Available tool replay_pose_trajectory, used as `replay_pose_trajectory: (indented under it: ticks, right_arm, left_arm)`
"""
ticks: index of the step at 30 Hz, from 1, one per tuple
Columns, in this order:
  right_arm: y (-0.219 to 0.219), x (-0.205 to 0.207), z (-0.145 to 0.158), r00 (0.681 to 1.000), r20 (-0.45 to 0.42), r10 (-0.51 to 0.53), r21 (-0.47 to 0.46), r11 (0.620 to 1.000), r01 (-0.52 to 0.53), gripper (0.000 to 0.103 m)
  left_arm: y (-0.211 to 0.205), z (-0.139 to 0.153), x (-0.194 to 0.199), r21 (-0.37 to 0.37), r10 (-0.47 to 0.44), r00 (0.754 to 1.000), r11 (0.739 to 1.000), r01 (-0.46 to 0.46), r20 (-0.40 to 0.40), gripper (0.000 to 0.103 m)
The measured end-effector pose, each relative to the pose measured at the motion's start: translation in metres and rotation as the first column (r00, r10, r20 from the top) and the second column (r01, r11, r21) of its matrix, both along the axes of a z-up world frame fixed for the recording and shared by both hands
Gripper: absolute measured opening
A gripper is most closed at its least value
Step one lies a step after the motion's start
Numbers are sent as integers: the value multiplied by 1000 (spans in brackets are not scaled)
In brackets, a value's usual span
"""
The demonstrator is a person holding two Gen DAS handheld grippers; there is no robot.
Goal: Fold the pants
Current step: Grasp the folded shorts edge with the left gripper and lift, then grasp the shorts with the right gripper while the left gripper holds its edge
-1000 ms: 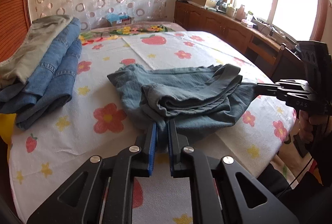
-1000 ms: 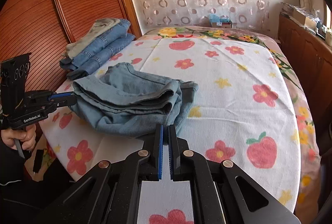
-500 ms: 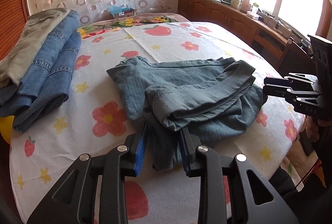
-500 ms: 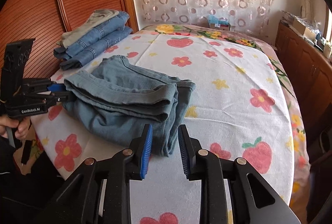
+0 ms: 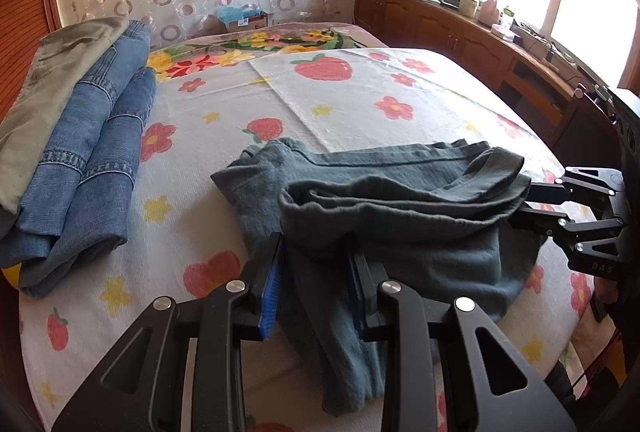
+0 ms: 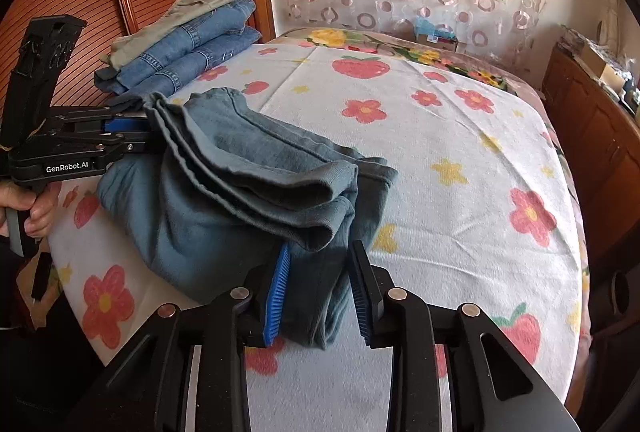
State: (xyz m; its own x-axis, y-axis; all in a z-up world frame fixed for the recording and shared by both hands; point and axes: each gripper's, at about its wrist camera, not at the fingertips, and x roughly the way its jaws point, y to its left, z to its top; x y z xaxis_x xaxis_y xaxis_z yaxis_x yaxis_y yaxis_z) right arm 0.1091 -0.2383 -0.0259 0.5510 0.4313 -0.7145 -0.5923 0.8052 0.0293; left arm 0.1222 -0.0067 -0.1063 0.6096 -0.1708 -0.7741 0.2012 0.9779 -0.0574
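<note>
Left gripper (image 5: 316,272) jaws have just been opening; spread now, with the near edge of the grey-blue pants (image 5: 400,208) between the blue pads but not pinched. Right gripper (image 6: 320,292) same: jaws just opening further, spread astride the other end of the folded bundle, no clamp. Pants lie in a loose multi-layer fold on the near part of the bed (image 6: 460,136), apart from the stack of folded jeans (image 5: 88,160). Looks like a release after a fold. Best to back both grippers straight off so no pad drags a layer, then square the sagging top layer.
</note>
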Motion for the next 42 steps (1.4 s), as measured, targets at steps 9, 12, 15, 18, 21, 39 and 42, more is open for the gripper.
replay_pose_trajectory:
  ticks: [9,12,15,18,21,39,42]
  right_arm:
    - [18,37,8,998,55,-43,-18,999,44,33]
    - [18,49,10,993,77,-93,-8,996,94,33]
    - [15,52,9,994,43,-100,52,994,98,33]
    - [13,47,5,995,34,-95,63,994,92,33]
    - [10,47,2,998,8,-57,86,995,56,33]
    - [23,77,-7,996,15,-84,93,992,82,6]
    - [19,73,-4,995,10,-100,98,990,99,16]
  left_arm:
    - [7,2,9,-2,33,999,999,-33,8,30]
    - [9,3,10,-3,40,999,999,-40,12,30]
    - [12,4,9,-15,41,999,999,-41,14,31]
    - [14,4,7,-20,46,999,999,-46,23,46]
    - [15,4,7,-34,46,999,998,-45,25,46]
    - [20,5,3,-34,74,996,997,-73,40,46]
    - [19,2,2,-34,70,997,997,-69,35,46]
